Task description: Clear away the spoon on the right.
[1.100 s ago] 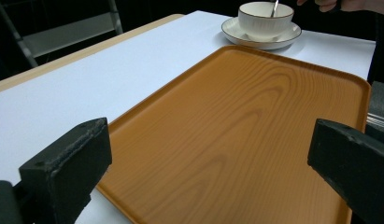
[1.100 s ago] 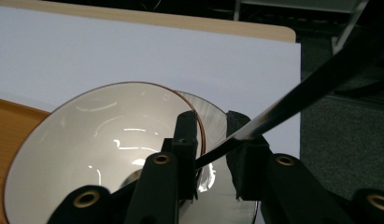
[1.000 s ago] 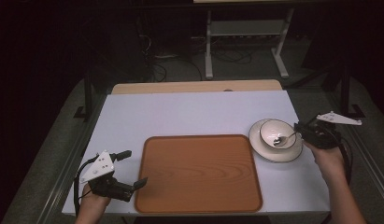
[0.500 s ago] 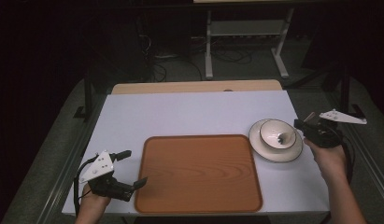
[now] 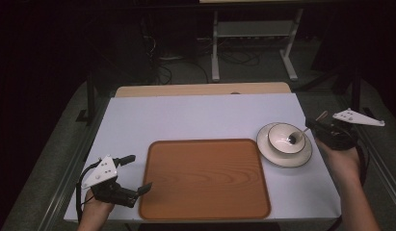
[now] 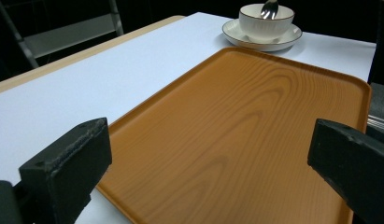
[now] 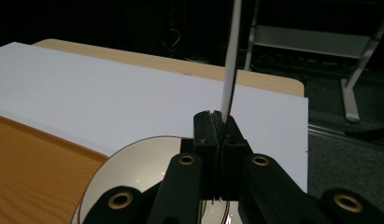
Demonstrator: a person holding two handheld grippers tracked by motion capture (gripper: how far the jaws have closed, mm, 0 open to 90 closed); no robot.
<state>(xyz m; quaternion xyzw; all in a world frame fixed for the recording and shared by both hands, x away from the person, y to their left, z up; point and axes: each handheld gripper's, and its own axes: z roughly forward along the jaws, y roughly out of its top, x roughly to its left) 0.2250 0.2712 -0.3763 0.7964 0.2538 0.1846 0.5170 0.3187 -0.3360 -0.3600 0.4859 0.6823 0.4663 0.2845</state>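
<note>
At the near left corner of the white table [image 5: 195, 115], the left gripper [image 5: 137, 174] rests in the person's hand with jaws spread wide and holding nothing, just beside the flat orange-brown wooden tray [image 5: 204, 178]. Farther right, the right gripper [image 5: 315, 126], level over the table edge, is clamped on a slim metal spoon [image 5: 297, 136] whose bowl sits inside the white ceramic cup [image 5: 285, 137] on its round saucer [image 5: 301, 158]. No writing is readable.
</note>
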